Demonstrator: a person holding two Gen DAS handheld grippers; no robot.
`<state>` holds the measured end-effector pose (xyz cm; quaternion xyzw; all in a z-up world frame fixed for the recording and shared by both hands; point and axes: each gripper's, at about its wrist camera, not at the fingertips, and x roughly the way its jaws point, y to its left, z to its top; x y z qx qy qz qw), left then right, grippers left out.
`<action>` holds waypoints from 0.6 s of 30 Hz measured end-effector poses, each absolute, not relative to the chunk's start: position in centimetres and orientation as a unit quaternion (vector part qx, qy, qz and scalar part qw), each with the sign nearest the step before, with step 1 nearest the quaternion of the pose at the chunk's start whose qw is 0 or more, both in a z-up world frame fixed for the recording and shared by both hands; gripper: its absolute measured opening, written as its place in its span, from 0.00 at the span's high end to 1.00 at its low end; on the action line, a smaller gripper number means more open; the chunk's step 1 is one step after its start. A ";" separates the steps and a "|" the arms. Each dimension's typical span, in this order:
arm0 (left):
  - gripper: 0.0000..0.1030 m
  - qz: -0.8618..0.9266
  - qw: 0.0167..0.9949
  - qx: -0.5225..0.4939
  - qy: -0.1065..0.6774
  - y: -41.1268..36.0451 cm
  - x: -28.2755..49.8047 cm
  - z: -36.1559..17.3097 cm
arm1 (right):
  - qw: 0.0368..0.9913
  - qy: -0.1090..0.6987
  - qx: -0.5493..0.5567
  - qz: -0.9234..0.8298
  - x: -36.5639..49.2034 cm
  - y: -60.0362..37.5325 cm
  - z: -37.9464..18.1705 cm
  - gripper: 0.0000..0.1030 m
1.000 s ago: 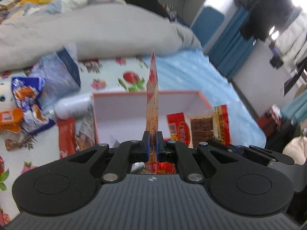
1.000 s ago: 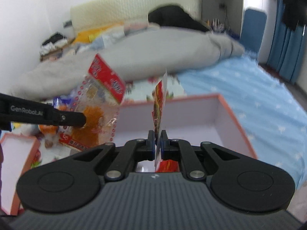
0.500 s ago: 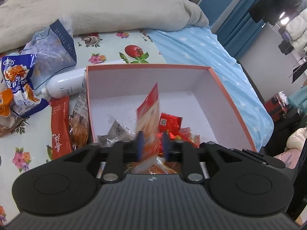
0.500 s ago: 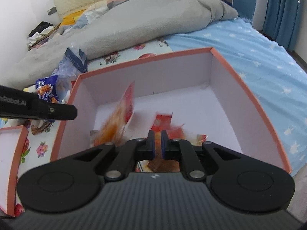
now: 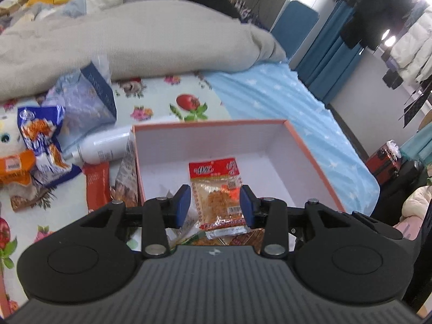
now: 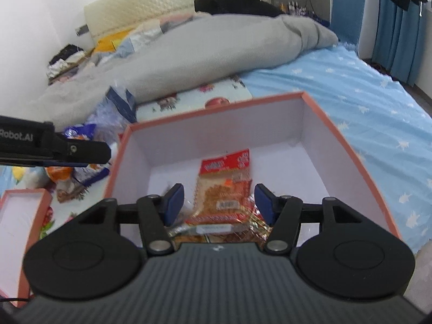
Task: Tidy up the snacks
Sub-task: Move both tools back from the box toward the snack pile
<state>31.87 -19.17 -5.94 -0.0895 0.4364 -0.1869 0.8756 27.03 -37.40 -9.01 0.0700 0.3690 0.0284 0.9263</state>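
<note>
Bed: the blue starred sheet (image 6: 359, 102) runs ahead and to the right of the right gripper; a flowered cloth (image 5: 172, 102) lies ahead of the left gripper.
Blanket: a grey blanket (image 5: 140, 46) is heaped far ahead of both grippers, across the bed.
Box: an open box with an orange rim (image 5: 305, 151) and white inside sits straight ahead of and below both grippers; its near part holds a small pile of snack packs.
Left gripper: the left gripper (image 5: 216, 205) hangs tilted down over the near part of the box; its jaws have just been opening and stand spread, the blue pads (image 5: 184, 205) pressing nothing.
Right gripper: the right gripper (image 6: 219, 202) hangs over the same near part; its jaws have just been opening and stand wide, the pads clear of the packs.
Snack pack: a clear pack with a red top (image 5: 218, 191) lies flat inside the box, on the pile, seen between the left gripper's pads but below them and free.
Lid: an orange-rimmed lid (image 6: 24, 216) lies to the left of the right gripper.
Loose things: left of the left gripper, outside the box, lie a tissue pack (image 5: 86, 100), a blue snack bag (image 5: 43, 145), a white bottle (image 5: 105, 148) and a red pack (image 5: 97, 186) just beside the box wall.
</note>
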 end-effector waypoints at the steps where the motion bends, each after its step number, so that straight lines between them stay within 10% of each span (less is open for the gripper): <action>1: 0.56 -0.189 0.877 -0.091 0.432 -19.0 31.5 -5.5 | 0.928 0.364 0.070 0.028 26.8 -37.2 -8.6 0.42; 18: 0.50 -0.176 0.909 -0.108 0.363 -11.8 24.0 0.3 | 0.957 0.278 0.059 0.060 21.4 -31.9 -2.3 0.42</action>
